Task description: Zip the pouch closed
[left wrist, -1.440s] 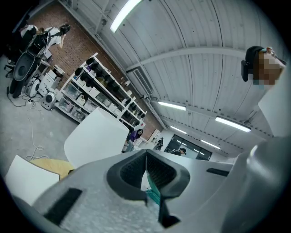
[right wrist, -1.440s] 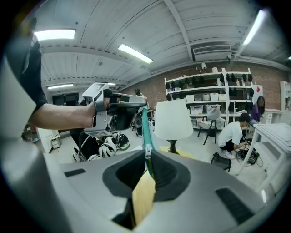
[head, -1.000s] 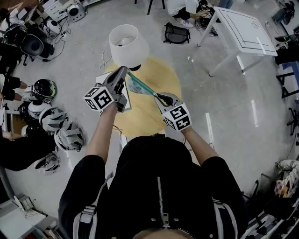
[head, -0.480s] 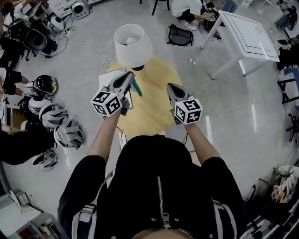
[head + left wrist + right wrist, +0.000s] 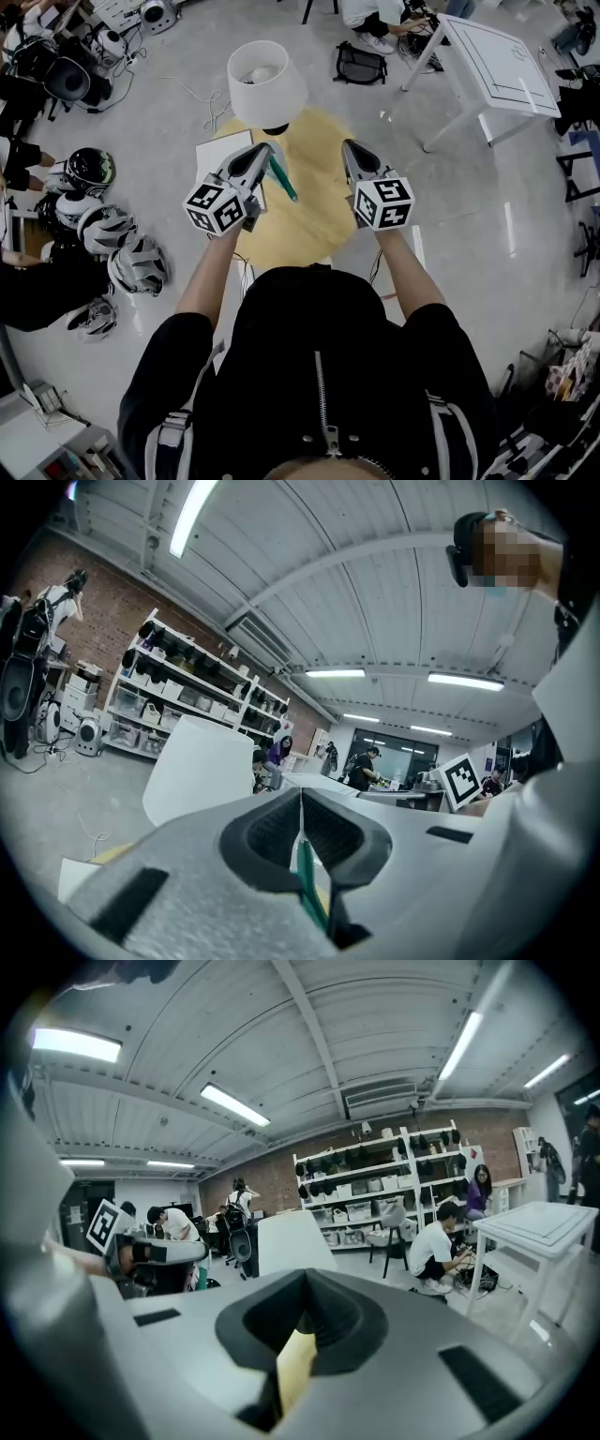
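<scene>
A thin teal pouch (image 5: 279, 177) hangs down over the round yellow table (image 5: 309, 220). My left gripper (image 5: 264, 149) is shut on the pouch's upper end. In the left gripper view the teal edge of the pouch (image 5: 307, 885) is pinched between the closed jaws of the left gripper (image 5: 300, 795). My right gripper (image 5: 347, 146) is to the right of the pouch and clear of it. It is shut with nothing in it. In the right gripper view only the yellow tabletop shows below the closed jaws of the right gripper (image 5: 305, 1283).
A white lampshade (image 5: 267, 82) stands at the table's far edge, and a white sheet (image 5: 216, 155) lies under my left gripper. Several helmets (image 5: 105, 236) lie on the floor at left. A white table (image 5: 497, 66) and a black bag (image 5: 361, 64) are farther back.
The pouch was stretched between both grippers. The right gripper has let go, shut, and moved right and up. The pouch now hangs from the left gripper alone.
</scene>
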The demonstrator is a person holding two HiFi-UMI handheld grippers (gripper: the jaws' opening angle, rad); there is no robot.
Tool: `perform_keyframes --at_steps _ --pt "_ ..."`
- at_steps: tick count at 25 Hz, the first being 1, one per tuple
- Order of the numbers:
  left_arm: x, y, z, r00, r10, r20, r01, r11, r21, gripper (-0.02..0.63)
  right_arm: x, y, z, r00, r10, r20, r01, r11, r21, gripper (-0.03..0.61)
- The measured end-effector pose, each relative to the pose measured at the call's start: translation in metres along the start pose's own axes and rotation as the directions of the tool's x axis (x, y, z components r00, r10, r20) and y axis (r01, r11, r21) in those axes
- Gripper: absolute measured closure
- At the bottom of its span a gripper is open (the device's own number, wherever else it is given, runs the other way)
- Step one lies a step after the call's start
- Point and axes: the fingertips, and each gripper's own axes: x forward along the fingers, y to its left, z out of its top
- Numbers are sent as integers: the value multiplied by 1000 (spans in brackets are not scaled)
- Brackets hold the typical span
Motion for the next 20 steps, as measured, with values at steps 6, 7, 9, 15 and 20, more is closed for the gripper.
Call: perform_keyframes --at_steps 6,7,9,15,20 --pt "2 2 7 1000 7 4 -8 999 37 606 -3 6 14 999 9 35 -7 998 -58 575" --pt "2 3 7 1000 9 6 -10 999 38 606 -3 7 16 999 12 40 -9 998 -68 575" --pt "2 3 7 1000 13 7 -14 999 39 606 -2 11 18 999 18 45 -14 996 -83 575" --pt "1 0 4 1000 9 6 -9 1000 27 606 0 18 18 999 36 40 -32 995 -97 575" --pt "3 -3 3 1000 -2 -4 2 999 48 606 2 22 16 998 46 30 -43 994 -103 575"
